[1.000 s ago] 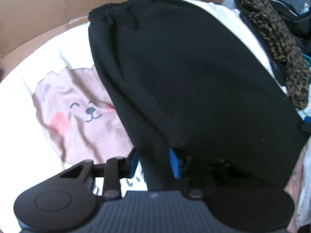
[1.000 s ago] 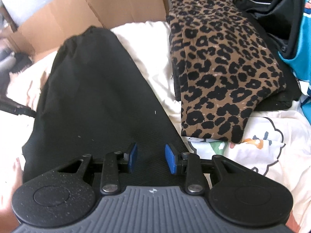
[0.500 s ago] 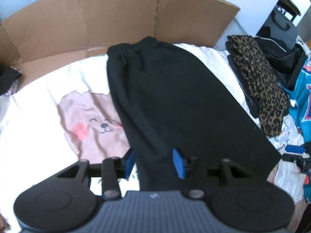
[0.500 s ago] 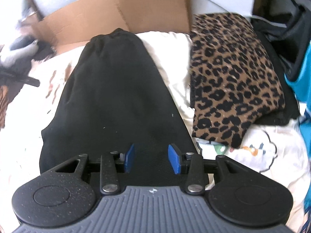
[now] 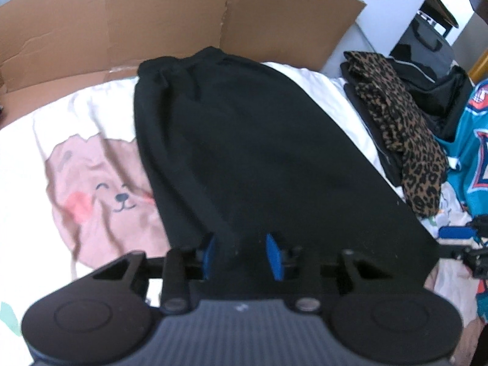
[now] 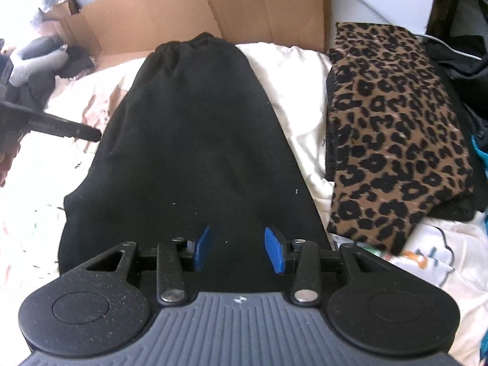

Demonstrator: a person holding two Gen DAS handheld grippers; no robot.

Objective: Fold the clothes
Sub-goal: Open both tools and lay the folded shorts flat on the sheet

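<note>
Light: bright daylight, hard on the white sheet (image 5: 320, 88), which blows out at left in both views | Dark: black garment (image 6: 195, 140) shows almost no detail | Blur: left view soft, smeared; right view sharper | Lens: fisheye bends the cardboard (image 5: 122, 21) and edges, dark corners

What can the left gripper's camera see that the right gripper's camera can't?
Only the left wrist view shows the pink bear picture on the sheet and the teal jersey at the far right. Only the right wrist view shows the grey thing lying at the far left, too blurred to name. Both show the black garment spread flat, the leopard-print clothes beside it and the cardboard behind. In each view the camera's own gripper hangs over the near end of the black garment, fingers apart: left gripper, right gripper.
</note>
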